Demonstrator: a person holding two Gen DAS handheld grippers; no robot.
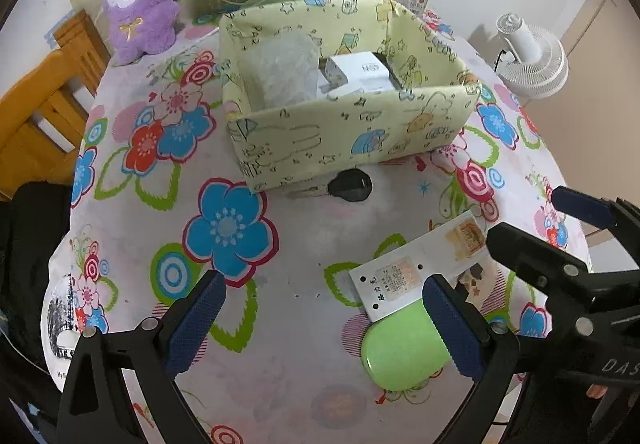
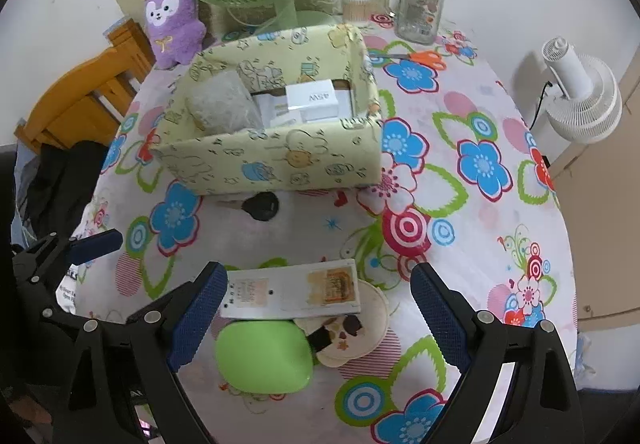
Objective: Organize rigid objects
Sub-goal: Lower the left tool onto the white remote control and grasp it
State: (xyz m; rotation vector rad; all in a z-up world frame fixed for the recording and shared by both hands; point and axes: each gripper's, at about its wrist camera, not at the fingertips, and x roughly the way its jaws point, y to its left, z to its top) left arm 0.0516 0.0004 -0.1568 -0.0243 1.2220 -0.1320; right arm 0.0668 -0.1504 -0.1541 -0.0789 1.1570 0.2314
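Both tongs, left gripper and right gripper, gaped wide, empty. At six o'clock, the white card overlapped the green case; grabbing one could drag the other.

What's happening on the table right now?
A person holds both grippers over the flowered table. The right gripper, jaws wide open, hangs above a white rectangular piece lying on a green case. The left gripper is open too, holding nothing. The yellow box already contains a white carton.
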